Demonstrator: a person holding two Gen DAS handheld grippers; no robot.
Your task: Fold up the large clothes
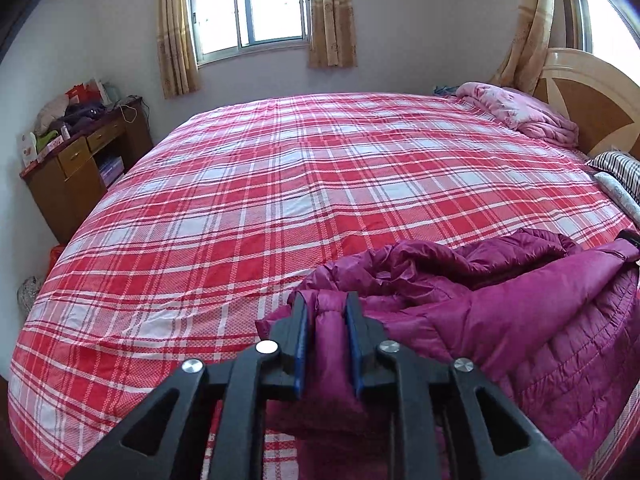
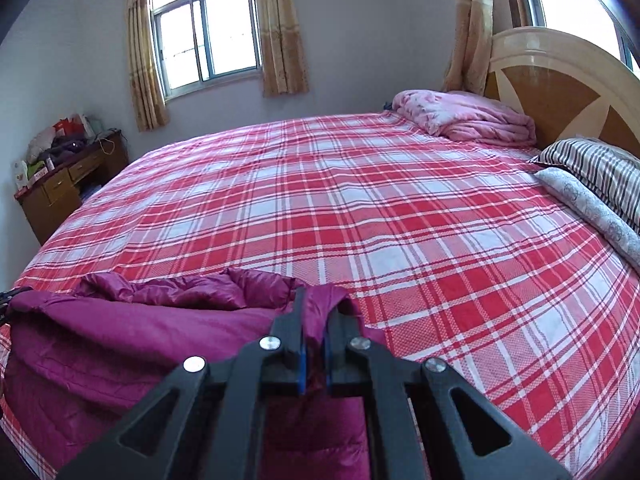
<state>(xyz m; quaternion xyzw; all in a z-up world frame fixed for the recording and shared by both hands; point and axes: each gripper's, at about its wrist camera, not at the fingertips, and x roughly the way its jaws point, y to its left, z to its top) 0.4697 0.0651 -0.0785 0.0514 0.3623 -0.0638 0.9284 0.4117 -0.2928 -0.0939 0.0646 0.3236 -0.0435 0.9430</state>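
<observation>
A magenta quilted down jacket (image 1: 520,312) lies bunched at the near edge of the bed, on the red plaid sheet (image 1: 280,184). My left gripper (image 1: 326,308) is shut on a thick fold at the jacket's left end. In the right wrist view the same jacket (image 2: 120,336) spreads to the left, and my right gripper (image 2: 318,304) is shut on a fold at its right end. Both grippers hold the fabric just above the sheet (image 2: 400,208). The jacket's lower part is hidden behind the gripper bodies.
A folded pink quilt (image 2: 464,120) and striped pillows (image 2: 596,172) lie by the wooden headboard (image 2: 560,80) on the right. A cluttered wooden desk (image 1: 80,164) stands against the far left wall. A curtained window (image 1: 248,4) is behind the bed.
</observation>
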